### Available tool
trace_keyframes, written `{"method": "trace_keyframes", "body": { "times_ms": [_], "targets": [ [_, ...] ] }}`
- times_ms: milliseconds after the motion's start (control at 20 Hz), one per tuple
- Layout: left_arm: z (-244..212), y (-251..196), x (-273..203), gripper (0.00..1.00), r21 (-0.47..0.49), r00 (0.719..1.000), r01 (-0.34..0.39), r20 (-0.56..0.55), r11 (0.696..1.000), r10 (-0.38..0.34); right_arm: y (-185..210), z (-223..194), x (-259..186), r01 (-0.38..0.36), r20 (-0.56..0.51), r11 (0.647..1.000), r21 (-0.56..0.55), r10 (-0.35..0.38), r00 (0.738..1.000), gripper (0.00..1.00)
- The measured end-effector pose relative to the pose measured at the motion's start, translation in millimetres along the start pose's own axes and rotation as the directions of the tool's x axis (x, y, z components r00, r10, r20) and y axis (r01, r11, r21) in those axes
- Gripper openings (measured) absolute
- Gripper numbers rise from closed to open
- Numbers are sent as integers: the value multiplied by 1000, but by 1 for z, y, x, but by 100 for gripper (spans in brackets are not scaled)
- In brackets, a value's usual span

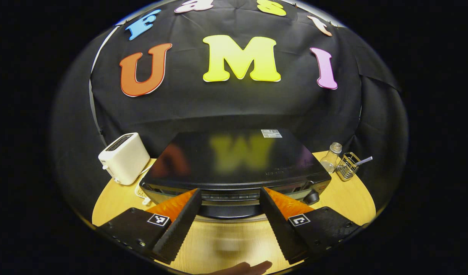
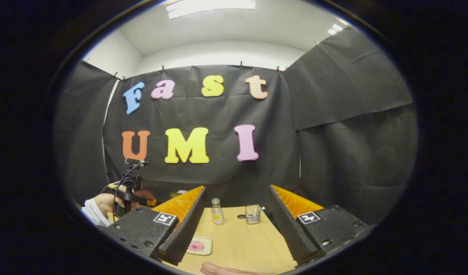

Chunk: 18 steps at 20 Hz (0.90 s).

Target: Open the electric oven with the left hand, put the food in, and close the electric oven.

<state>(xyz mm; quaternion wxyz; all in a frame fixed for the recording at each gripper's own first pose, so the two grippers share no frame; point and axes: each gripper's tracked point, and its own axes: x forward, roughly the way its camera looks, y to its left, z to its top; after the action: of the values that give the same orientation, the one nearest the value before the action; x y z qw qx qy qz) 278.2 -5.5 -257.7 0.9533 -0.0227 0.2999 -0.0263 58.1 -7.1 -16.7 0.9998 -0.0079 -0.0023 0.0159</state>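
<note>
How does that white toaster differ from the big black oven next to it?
The toaster is white, small and boxy with its slot on top; the oven is black, far wider and flatter. The toaster's shell looks matte, while the oven's top is glossy and mirrors the wall. The toaster sits at the oven's left rear corner. Both stand on the wooden table.

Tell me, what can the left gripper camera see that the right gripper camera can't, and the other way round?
The left gripper view has the black electric oven close ahead, door shut, and a white toaster to its left. The left gripper is open, empty, aimed at the oven front.

The right gripper view has a small plate with pink food on it, and the hand holding the other gripper. The right gripper is open and empty.

Both views share the wooden table, the little glass bottle and the wire holder.
</note>
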Motion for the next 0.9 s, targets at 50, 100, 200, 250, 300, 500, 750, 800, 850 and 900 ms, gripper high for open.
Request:
{"method": "trace_keyframes", "body": {
  "times_ms": [50,100,200,250,300,500,750,800,850,900],
  "targets": [
    [-4,0,-4,97,1,1000,3,-2,1000,-3,1,0,-4,0,2,1000,0,0,1000,96],
    [-8,-1,-9,97,4,1000,5,-6,1000,-5,2,0,-9,-3,3,1000,0,3,1000,100],
    [-18,-1,-17,97,7,1000,11,-13,1000,-11,4,-1,-16,-5,0,1000,-1,5,1000,96],
    [-24,-1,-22,97,7,1000,15,-19,1000,-15,6,-1,-19,-9,-1,1000,0,9,1000,96],
    [-28,-2,-26,97,6,1000,18,-23,1000,-18,8,0,-21,-11,-2,1000,1,11,1000,96],
    [-50,-3,-42,97,11,999,25,-24,1000,-24,14,2,-32,-20,1,1000,1,20,1000,96],
    [-81,-5,-57,97,14,999,24,-32,1000,-24,19,-5,-39,-27,-21,1000,-1,27,999,96],
    [-88,-5,-60,97,15,999,24,-33,1000,-24,19,-6,-40,-28,-25,1000,-2,28,999,96],
    [-97,-4,-62,97,16,999,24,-37,1000,-24,19,-7,-40,-28,-28,1000,-3,28,999,96],
    [-106,-5,-63,97,16,999,25,-44,1000,-24,18,-8,-41,-25,-31,1000,-4,24,999,100]
  ]
}}
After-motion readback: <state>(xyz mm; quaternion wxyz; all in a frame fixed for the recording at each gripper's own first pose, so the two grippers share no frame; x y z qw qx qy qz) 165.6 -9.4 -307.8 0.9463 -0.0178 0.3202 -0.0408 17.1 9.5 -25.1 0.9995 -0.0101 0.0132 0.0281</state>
